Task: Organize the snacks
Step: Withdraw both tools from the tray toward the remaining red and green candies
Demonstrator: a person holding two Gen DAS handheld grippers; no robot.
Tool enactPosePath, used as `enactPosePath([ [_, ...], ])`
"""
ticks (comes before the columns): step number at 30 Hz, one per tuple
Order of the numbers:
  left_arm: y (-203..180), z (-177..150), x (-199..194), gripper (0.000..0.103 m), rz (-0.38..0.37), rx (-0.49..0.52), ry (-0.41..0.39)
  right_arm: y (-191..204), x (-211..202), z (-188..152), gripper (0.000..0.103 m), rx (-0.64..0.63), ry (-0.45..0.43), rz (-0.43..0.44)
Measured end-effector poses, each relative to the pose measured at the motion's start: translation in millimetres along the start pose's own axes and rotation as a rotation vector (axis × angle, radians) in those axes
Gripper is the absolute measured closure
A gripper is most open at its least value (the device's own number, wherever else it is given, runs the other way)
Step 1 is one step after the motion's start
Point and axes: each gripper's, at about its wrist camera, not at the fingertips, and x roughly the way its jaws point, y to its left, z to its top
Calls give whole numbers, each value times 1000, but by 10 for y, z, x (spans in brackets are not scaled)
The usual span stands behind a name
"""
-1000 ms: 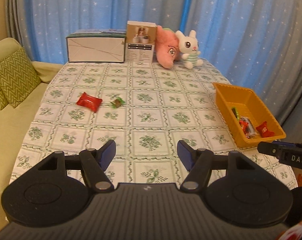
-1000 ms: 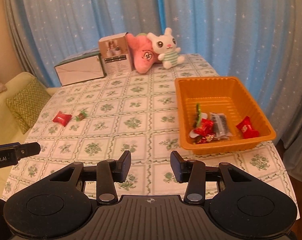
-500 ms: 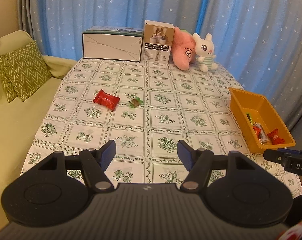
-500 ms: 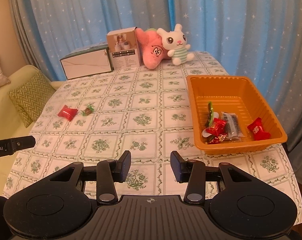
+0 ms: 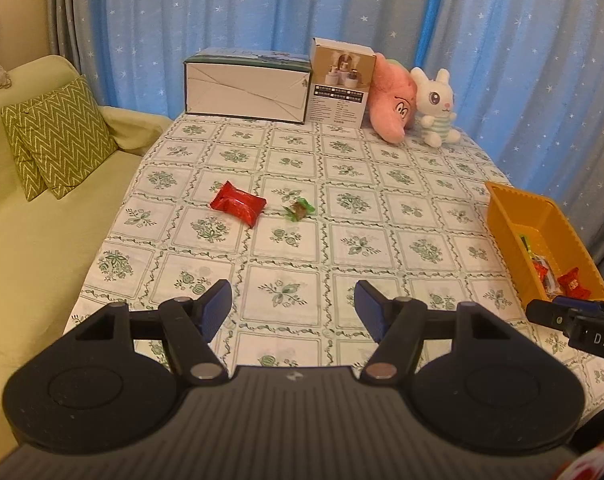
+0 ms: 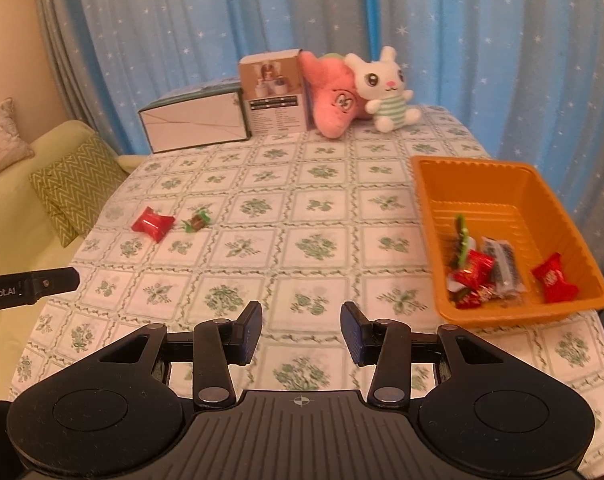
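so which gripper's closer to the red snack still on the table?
Left. The left gripper is open, with the red snack ahead, slightly left. The right gripper, open too, sits nearer the bin; the snack lies far off to its left.

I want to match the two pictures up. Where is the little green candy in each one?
Left wrist view: the green candy lies on the tablecloth, a little above middle, just right of the red snack packet.
Right wrist view: the same candy sits far left of middle, again just right of the packet.
Shared landmark: the white bunny toy at the table's far edge.
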Motion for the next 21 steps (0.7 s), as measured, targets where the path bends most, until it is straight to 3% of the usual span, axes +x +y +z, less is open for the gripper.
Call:
enactPosePath([
  [8, 239, 160, 359, 39, 42, -25, 12, 199, 385, 148, 59, -46, 0, 43],
  [21, 637, 333, 1229, 40, 100, -85, 27, 558, 1341, 407, 57, -160, 2, 135],
])
